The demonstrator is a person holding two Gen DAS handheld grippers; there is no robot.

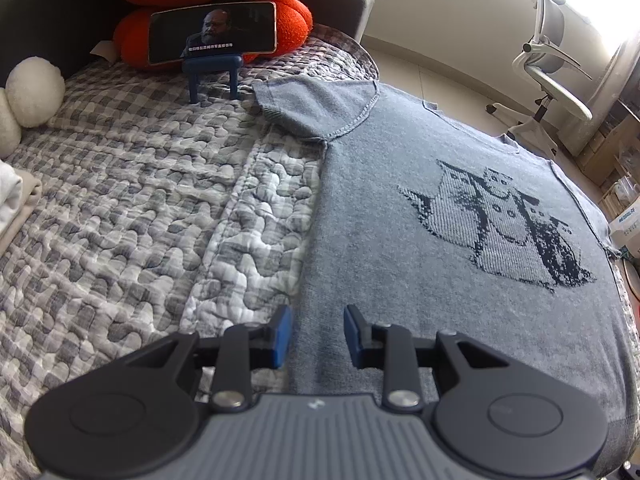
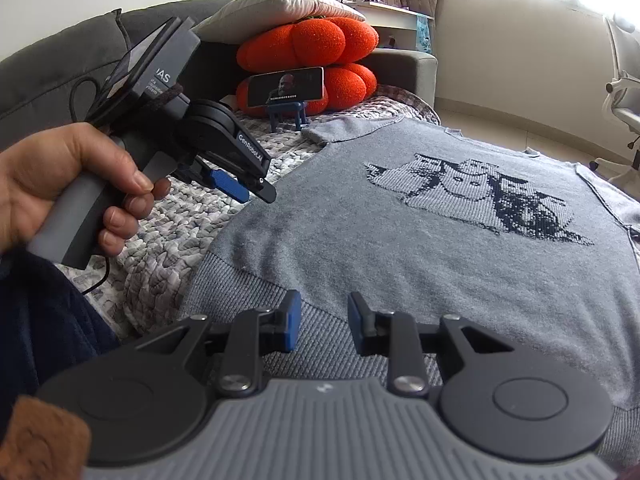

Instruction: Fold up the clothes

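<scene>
The grey sweater (image 1: 400, 240) lies flat on the bed (image 1: 120, 200), unfolded; both tongs (image 1: 317, 334) (image 2: 324, 322) hover spread at six o'clock, gripping nothing.

Left hand-held gripper (image 1: 317, 336) tilted downward, jaws parted and empty, right hand-held gripper (image 2: 324, 322) likewise

A grey knitted short-sleeved sweater (image 2: 400, 240) lies spread flat, face up, filling the centre and right of the frame. A dark-and-pale owl motif (image 2: 480, 196) sits upper right; its ribbed hem (image 2: 248, 292) runs lower left.
</scene>
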